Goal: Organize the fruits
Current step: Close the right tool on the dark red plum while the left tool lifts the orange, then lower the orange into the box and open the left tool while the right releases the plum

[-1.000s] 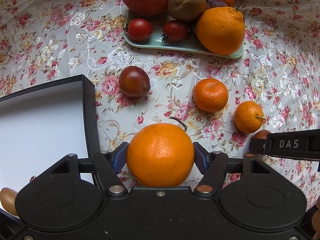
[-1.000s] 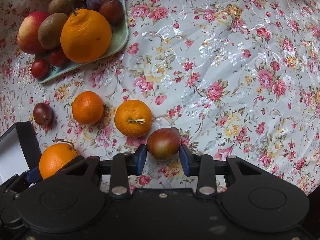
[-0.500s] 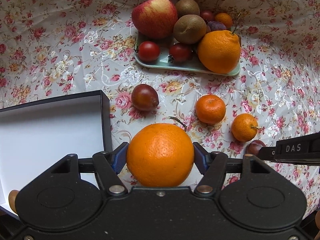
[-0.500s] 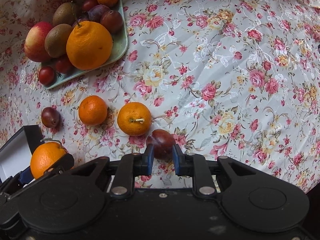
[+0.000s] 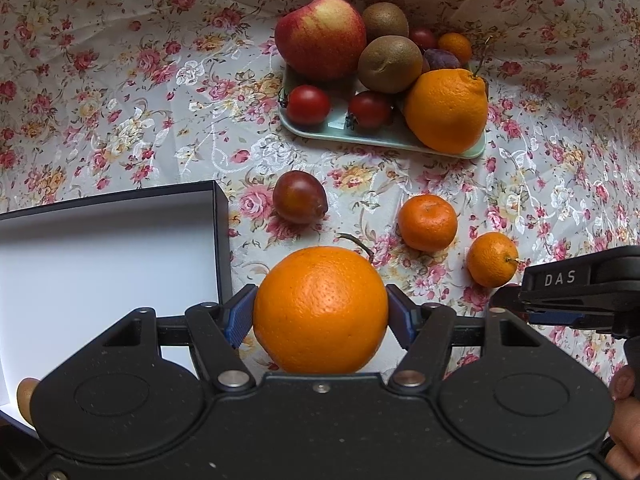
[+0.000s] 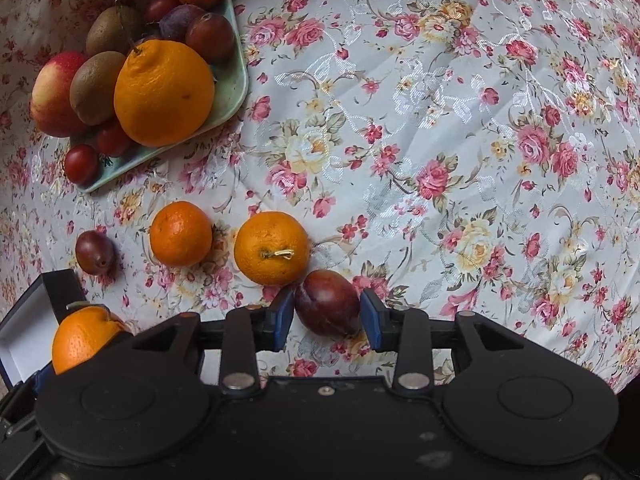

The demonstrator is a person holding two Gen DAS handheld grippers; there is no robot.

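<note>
Covering the whole surface, a floral tablecloth (image 6: pixel 440 120) carries a green tray (image 5: pixel 384 136) of fruit at the far side and a white-lined box (image 5: pixel 100 264) at near left. Left gripper (image 5: pixel 320 316) pinches an orange (image 5: pixel 320 308) beside the box. Right gripper (image 6: pixel 327 320) brackets a plum (image 6: pixel 328 302) on the cloth, fingers spread with slight gaps.

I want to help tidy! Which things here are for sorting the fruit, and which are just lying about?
For the job:
round orange in the left fingers
dark red plum between the right fingers
open white-lined black box
pale green tray of fruit

Just there:
flowered tablecloth
</note>
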